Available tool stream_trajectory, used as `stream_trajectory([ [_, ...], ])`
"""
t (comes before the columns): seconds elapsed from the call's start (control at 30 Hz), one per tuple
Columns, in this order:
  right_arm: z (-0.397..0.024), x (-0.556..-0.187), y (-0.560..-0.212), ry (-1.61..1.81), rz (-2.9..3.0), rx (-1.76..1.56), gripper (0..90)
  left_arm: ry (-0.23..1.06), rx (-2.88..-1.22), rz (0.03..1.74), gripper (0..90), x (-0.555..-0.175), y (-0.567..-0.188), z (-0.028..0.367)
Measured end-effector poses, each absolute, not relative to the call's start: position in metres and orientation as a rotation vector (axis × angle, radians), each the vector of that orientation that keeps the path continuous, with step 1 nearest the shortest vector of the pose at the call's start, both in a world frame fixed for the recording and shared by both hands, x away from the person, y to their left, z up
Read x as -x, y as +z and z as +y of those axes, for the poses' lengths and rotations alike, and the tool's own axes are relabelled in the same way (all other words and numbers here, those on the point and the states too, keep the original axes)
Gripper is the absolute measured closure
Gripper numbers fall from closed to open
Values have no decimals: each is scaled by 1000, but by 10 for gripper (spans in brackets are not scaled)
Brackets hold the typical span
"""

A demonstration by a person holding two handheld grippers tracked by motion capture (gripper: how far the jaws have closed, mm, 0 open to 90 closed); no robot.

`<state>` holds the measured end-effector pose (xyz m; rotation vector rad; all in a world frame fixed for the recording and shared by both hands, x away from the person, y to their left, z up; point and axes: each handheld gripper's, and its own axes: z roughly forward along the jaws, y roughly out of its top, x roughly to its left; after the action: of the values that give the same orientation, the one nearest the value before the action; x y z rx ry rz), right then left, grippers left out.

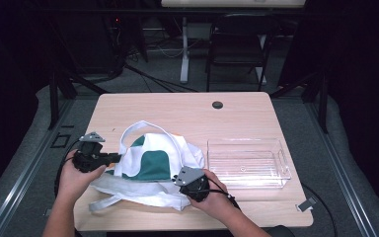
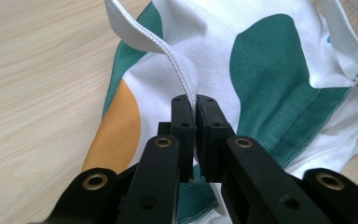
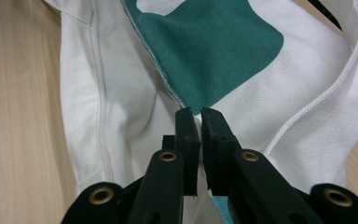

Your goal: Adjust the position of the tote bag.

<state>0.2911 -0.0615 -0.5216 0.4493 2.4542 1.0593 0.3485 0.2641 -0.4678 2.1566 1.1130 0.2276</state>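
Pale wood-grain table (image 1: 187, 108): both grippers' fingers clamped on woven white-green tote bag (image 1: 153, 158); ribbed clear tray (image 1: 249, 163) beside.

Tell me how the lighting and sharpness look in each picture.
High view: table evenly lit, surroundings dark, soft detail, clear bin faintly glinting. Left gripper view: tote bag weave crisp, left gripper slightly soft. Right gripper view: dimmer, right gripper shadowed.

White-green cloth bag (image 1: 153, 165) between two tongs, clear bin (image 1: 249, 163) beside.
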Motion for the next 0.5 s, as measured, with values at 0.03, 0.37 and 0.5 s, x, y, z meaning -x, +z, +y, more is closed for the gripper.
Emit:
stream_trajectory([
  [0.03,-61,-291,-522,1063,2450,-453,863,228,-2156,1114,869,-349,-468,264],
  [0.37,-64,-290,-516,1090,2436,-461,867,212,-2162,1115,868,-349,-471,263],
  [0.5,-64,-289,-514,1100,2424,-461,868,213,-2165,1114,866,-350,-472,262],
])
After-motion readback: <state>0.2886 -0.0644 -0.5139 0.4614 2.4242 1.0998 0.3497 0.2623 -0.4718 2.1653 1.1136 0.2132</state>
